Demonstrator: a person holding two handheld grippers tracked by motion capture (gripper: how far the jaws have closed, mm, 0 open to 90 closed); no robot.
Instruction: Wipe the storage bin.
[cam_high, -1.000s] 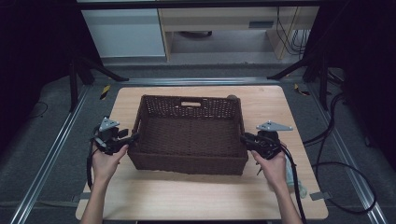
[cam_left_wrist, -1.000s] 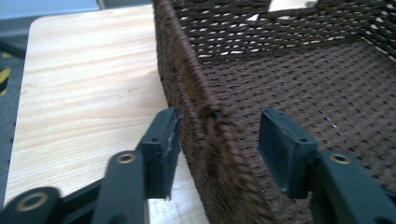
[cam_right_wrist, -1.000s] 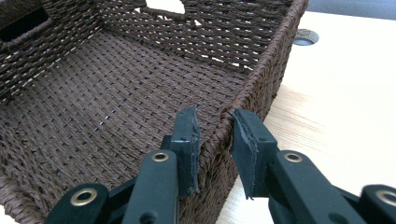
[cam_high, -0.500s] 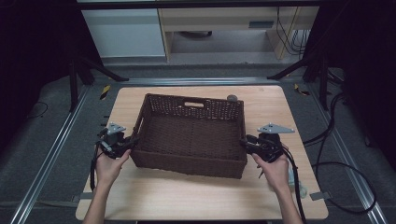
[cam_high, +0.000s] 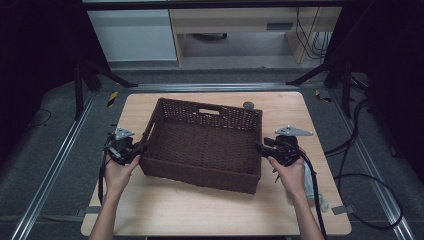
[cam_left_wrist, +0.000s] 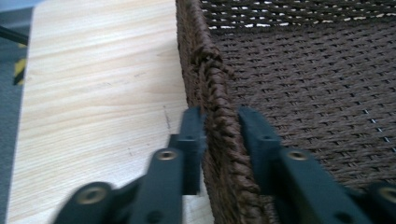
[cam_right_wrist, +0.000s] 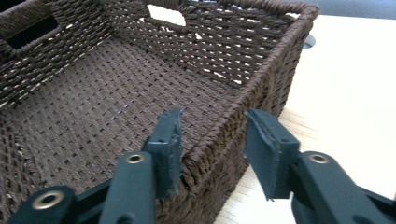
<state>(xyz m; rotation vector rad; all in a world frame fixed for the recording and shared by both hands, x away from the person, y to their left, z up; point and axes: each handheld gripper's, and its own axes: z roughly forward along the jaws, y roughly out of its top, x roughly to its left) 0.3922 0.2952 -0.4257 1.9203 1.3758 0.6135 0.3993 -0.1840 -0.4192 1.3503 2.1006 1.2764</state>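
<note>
A dark brown woven basket (cam_high: 210, 112) with nothing in it sits a little askew on the wooden table (cam_high: 200, 210). My left gripper (cam_high: 143, 148) is at its left rim. In the left gripper view the braided rim (cam_left_wrist: 219, 93) runs between the left gripper's (cam_left_wrist: 220, 122) pads, which lie against both sides of it. These jaws have just been opening slightly. My right gripper (cam_high: 259, 146) is at the right rim. In the right gripper view the right gripper (cam_right_wrist: 212, 123) straddles the rim (cam_right_wrist: 261, 79). Its jaws have opened and the outer pad (cam_right_wrist: 266, 144) stands clear of the wicker.
A small round grey disc (cam_high: 248, 105) lies on the table just behind the basket's far wall. Black cables (cam_high: 370, 190) loop on the floor to the right. Metal rails (cam_high: 60, 165) flank the table, and white cabinets (cam_high: 132, 35) stand at the back.
The basket has turned slightly clockwise on the table. The left jaws closed onto the left rim, while the right jaws let go of the right rim.
</note>
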